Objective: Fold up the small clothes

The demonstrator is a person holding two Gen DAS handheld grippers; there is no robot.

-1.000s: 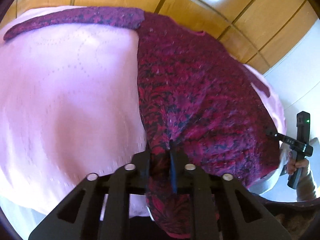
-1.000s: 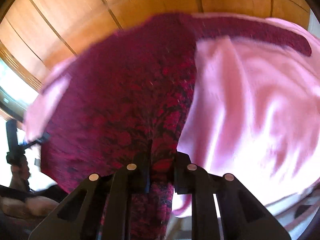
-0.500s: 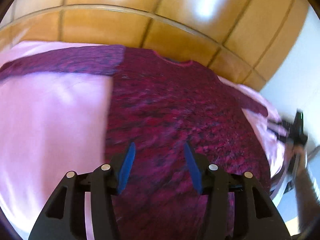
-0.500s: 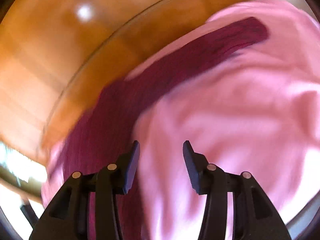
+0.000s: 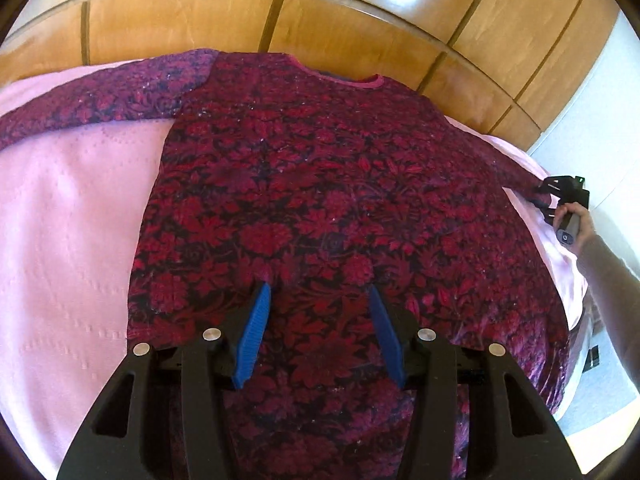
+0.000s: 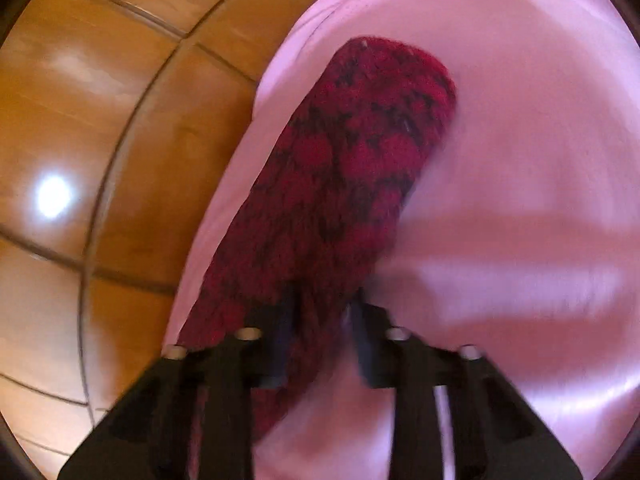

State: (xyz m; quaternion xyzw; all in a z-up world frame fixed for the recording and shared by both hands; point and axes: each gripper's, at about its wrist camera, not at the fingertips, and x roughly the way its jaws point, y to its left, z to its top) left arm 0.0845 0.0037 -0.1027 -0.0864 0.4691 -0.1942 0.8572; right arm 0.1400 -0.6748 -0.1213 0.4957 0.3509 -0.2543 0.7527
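Note:
A dark red floral knit sweater [image 5: 320,184] lies flat on a pink bedspread [image 5: 72,240], neckline at the far side, sleeves spread out. My left gripper [image 5: 318,292] is open and empty above the sweater's lower middle. In the right wrist view my right gripper [image 6: 322,300] has its fingers on either side of the right sleeve [image 6: 352,168], partly closed; the view is blurred. The right gripper also shows in the left wrist view [image 5: 562,196], at the sleeve's end.
A wooden panelled headboard or wall [image 5: 280,12] runs behind the bed. The bed's far edge [image 6: 224,184] lies just left of the sleeve. White floor or wall [image 5: 600,120] lies past the bed's right side.
Both grippers let go of the sweater's hem and opened. The left one rose back over the body. The right one moved out to the right sleeve and is narrowing around it.

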